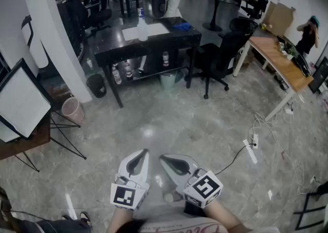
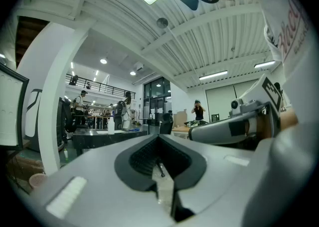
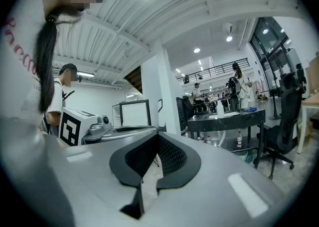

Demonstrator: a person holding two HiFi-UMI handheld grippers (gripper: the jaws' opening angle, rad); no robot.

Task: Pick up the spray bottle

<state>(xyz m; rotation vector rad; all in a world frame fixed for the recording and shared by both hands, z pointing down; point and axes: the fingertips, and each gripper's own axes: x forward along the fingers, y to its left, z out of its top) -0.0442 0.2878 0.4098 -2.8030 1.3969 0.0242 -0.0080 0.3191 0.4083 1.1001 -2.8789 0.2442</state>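
Note:
A white spray bottle (image 1: 142, 27) stands upright on the black table (image 1: 154, 40) far ahead of me, across the floor. It shows small in the left gripper view (image 2: 110, 125) and in the right gripper view (image 3: 220, 107). Both grippers are held low and close to my body, side by side and pointing level toward the table. My left gripper (image 1: 145, 151) is shut with nothing between its jaws, which meet in its own view (image 2: 159, 137). My right gripper (image 1: 162, 157) is also shut and empty (image 3: 158, 135).
A black office chair (image 1: 218, 58) stands right of the table, with a bin (image 1: 97, 85) and a pink bucket (image 1: 72, 109) to its left. A framed board on an easel (image 1: 21, 101) is at the left. Cables and a power strip (image 1: 250, 151) lie at the right by a wooden desk (image 1: 279, 63).

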